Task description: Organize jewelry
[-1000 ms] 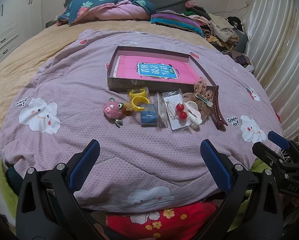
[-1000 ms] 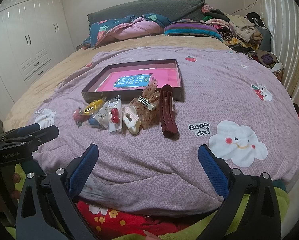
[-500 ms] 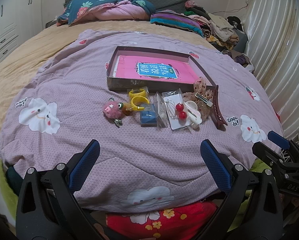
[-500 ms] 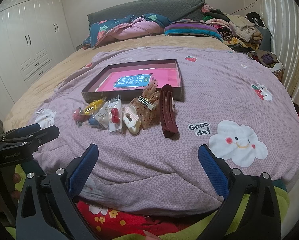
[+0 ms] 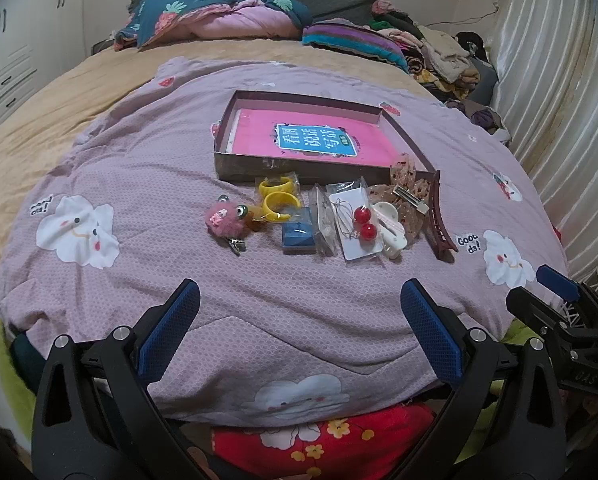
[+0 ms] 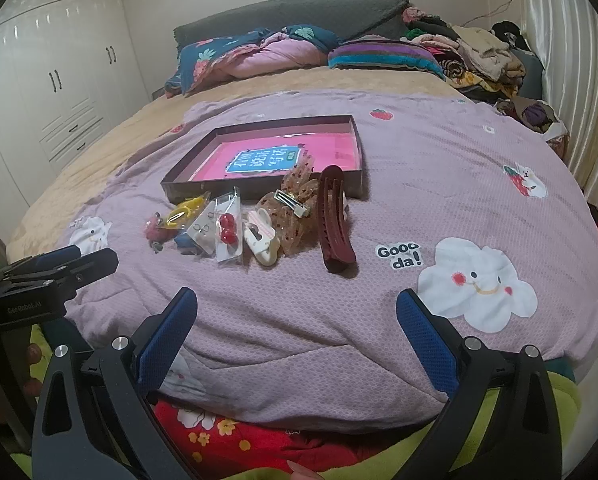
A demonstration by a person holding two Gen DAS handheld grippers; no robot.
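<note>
A shallow dark box (image 5: 299, 170) (image 6: 259, 192) with a pink book in it lies on the purple quilt. In front of it lies a row of pieces: a pink fuzzy clip (image 5: 223, 220), yellow hoops (image 5: 279, 196), a blue box (image 5: 298, 234), red ball earrings on a card (image 5: 361, 224) (image 6: 228, 229), a white clip (image 5: 389, 228), a spotted bow clip (image 5: 407, 196) (image 6: 291, 208) and a maroon claw clip (image 5: 439, 220) (image 6: 333, 220). My left gripper (image 5: 299, 312) and right gripper (image 6: 297, 314) are open, empty, near the bed's front edge, well short of the row.
Pillows and folded bedding (image 5: 219, 16) lie at the head of the bed. A heap of clothes (image 5: 439, 52) is at the far right by the curtain (image 5: 559, 80). White wardrobes (image 6: 39, 80) stand on the left.
</note>
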